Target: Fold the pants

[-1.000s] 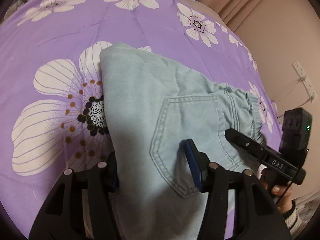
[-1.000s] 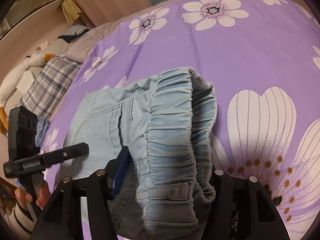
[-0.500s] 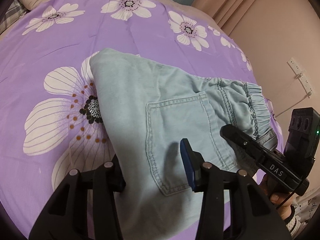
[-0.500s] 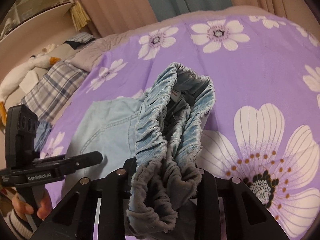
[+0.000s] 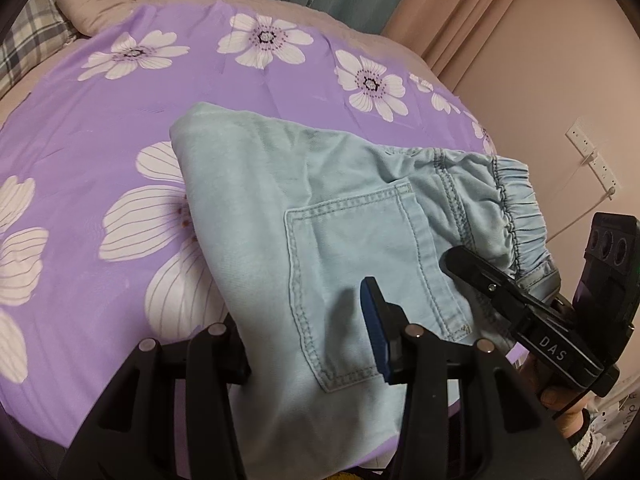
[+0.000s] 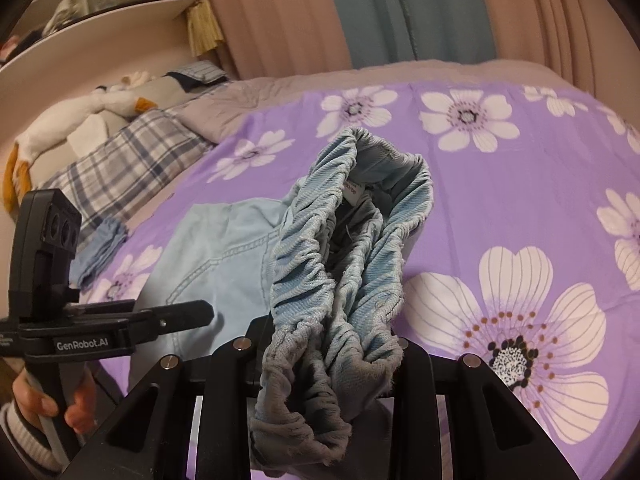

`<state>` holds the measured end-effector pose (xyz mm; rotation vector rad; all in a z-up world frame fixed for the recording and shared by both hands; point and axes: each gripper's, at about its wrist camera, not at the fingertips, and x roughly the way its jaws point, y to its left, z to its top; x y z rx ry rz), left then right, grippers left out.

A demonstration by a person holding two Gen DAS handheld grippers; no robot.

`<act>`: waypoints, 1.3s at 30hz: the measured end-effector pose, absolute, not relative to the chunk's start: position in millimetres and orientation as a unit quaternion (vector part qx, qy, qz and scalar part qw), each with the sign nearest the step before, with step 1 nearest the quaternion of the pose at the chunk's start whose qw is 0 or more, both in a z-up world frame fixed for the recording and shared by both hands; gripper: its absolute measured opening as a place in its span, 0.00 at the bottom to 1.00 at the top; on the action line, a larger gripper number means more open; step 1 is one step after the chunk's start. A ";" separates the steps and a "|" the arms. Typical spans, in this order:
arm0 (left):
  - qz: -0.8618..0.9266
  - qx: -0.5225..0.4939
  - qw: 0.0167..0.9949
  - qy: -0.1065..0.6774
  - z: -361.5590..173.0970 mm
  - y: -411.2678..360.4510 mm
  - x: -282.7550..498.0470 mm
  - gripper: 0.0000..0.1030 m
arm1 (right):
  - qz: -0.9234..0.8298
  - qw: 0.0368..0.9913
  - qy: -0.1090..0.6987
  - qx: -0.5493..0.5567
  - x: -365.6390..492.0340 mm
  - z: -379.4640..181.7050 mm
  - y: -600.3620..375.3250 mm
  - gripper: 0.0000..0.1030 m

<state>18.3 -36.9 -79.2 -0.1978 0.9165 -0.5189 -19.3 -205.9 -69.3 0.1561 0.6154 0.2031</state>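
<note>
Light blue denim pants lie folded on the purple flowered bedsheet, back pocket facing up. My left gripper is shut on the near folded edge, with cloth filling the gap between its fingers. The right wrist view has my right gripper shut on the bunched elastic waistband, which rises from the jaws with its mouth gaping. Each gripper shows in the other's view: the right gripper at the waistband end, the left gripper at the left, held by a hand.
The sheet spreads wide beyond the pants. A plaid pillow, a plush goose and a small folded blue cloth lie at the bed's left. Curtains hang behind. A wall with sockets borders the right.
Both grippers have risen and drawn back, lifting the near end of the pants. The right jaws narrowed onto the waistband, which went from lying flat to standing bunched.
</note>
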 end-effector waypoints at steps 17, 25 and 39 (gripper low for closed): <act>-0.228 -0.113 0.885 0.391 -41.7 -4.9 -11.9 0.42 | 0.133 0.953 0.268 0.043 -39.5 -45.6 -179.4 0.31; -0.226 -0.120 0.894 0.367 -21.9 5.0 -19.8 0.42 | 0.143 0.959 0.244 0.033 -45.1 -29.7 -175.9 0.31; -0.219 -0.120 0.906 0.343 -2.5 18.0 -23.6 0.42 | 0.155 0.962 0.223 0.023 -45.2 -13.6 -169.4 0.31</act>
